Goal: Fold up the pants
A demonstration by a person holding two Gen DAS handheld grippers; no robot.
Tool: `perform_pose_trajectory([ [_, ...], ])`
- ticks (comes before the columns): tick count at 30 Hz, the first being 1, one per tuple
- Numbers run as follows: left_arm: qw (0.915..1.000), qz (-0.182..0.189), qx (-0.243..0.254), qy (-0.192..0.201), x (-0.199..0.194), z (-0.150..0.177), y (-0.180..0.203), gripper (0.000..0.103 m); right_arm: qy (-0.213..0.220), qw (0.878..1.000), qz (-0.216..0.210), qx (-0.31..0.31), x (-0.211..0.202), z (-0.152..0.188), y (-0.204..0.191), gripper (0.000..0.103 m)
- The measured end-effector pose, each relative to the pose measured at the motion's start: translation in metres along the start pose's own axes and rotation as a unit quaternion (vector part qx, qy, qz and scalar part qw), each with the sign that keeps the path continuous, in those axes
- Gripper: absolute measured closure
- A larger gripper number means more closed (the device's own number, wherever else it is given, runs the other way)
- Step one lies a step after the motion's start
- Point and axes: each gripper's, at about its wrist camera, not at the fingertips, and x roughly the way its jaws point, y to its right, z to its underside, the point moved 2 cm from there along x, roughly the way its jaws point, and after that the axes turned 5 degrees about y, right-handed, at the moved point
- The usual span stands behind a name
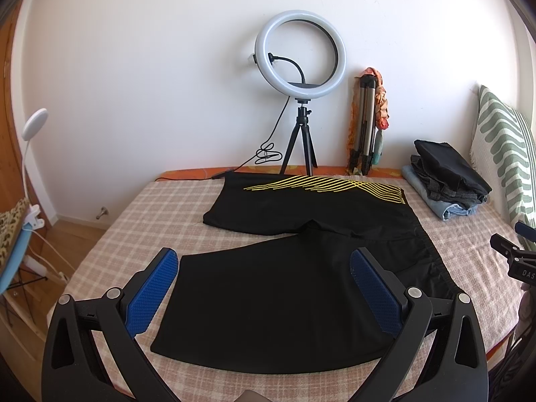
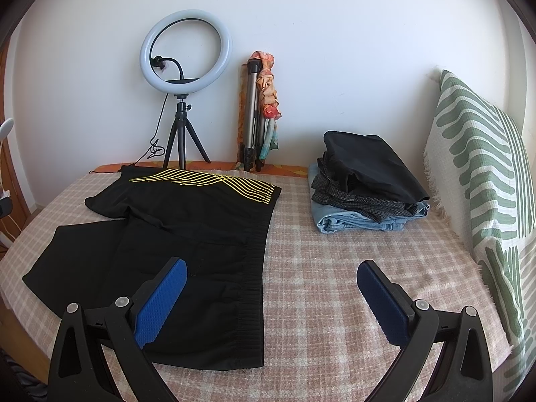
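Both jaw pairs are standing wide apart and gripping nothing: the left gripper, black-framed with blue textured pads, is hovering low in the left wrist frame over the near leg of the black pants with yellow wavy stripes, and the right gripper, same build, is sitting at the bottom of the right wrist frame, its left pad overlapping the elastic waistband area while its right pad is showing over bare blanket. Pants are lying spread flat, unfolded, on the pink-and-cream checked blanket, filling centre of the left view and left-centre of the right view, yellow-striped leg toward the wall. Stack of folded clothes, black on grey on light blue denim, is resting right of centre, apart from the pants. Green-and-white patterned cushion is leaning at the right edge. White ring light on a small black tripod is standing upper left of centre against the wall, folded silver tripod with an orange scarf just beside it. White clip lamp is showing at the left edge of the left view.
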Motion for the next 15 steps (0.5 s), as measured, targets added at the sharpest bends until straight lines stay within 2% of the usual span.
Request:
perform_pose_trajectory([
  [15, 0.9996, 0.005, -0.013, -0.025, 0.024, -0.002, -0.022, 0.001, -0.014, 1.0, 0.003, -0.002, 0.016, -0.002, 0.007, 0.0],
])
